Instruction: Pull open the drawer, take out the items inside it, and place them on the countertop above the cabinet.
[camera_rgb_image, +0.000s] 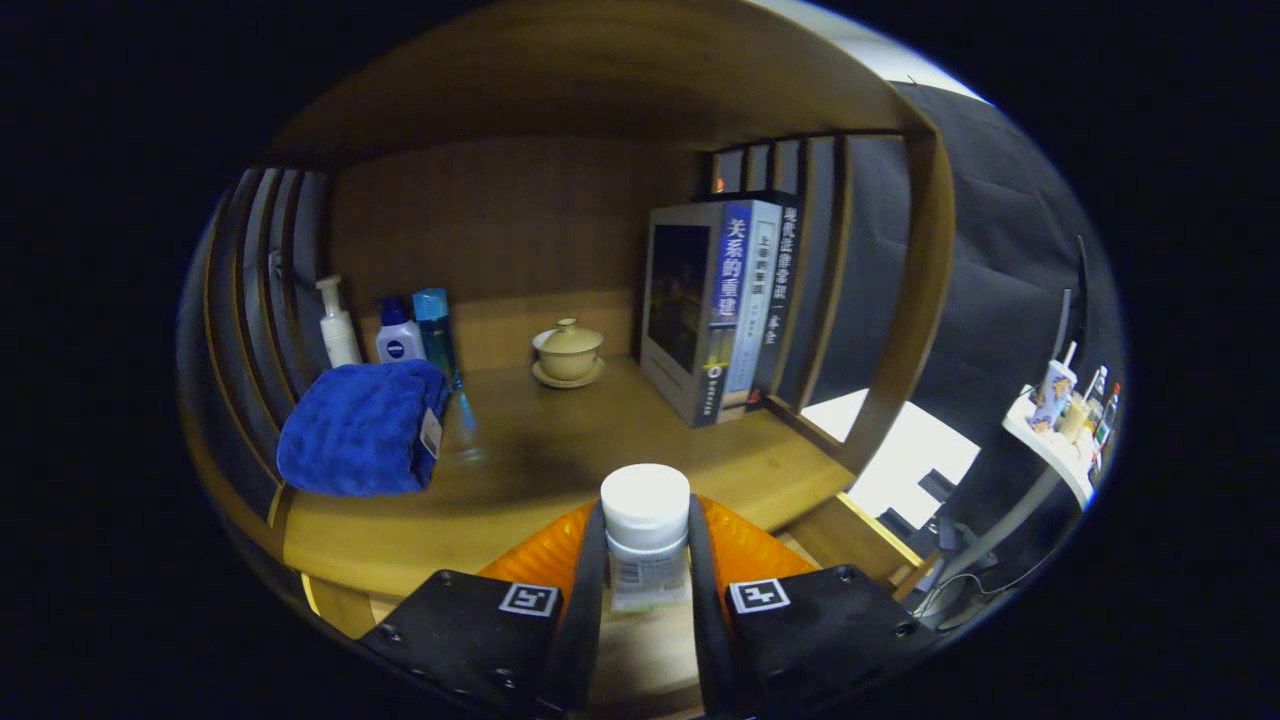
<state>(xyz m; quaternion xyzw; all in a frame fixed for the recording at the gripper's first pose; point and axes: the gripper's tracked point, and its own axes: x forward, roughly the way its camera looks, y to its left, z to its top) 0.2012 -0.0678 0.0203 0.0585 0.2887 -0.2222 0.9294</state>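
Note:
A small white bottle (645, 530) with a white cap and a pale label stands upright between my fingers. My gripper (646, 548) is shut on it, one finger (588, 560) pressing each side. The bottle is held just in front of the wooden countertop (520, 470) above the cabinet, near its front edge. Below the bottle lies an orange ribbed thing (745, 545), partly hidden by my fingers. The open drawer's wooden edge (870, 535) shows to the right of it.
On the countertop a folded blue towel (360, 430) lies at the left, with a white pump bottle (337, 322) and two blue bottles (415, 330) behind it. A lidded tea bowl (568, 352) sits at the back middle, several upright books (725, 300) at the right.

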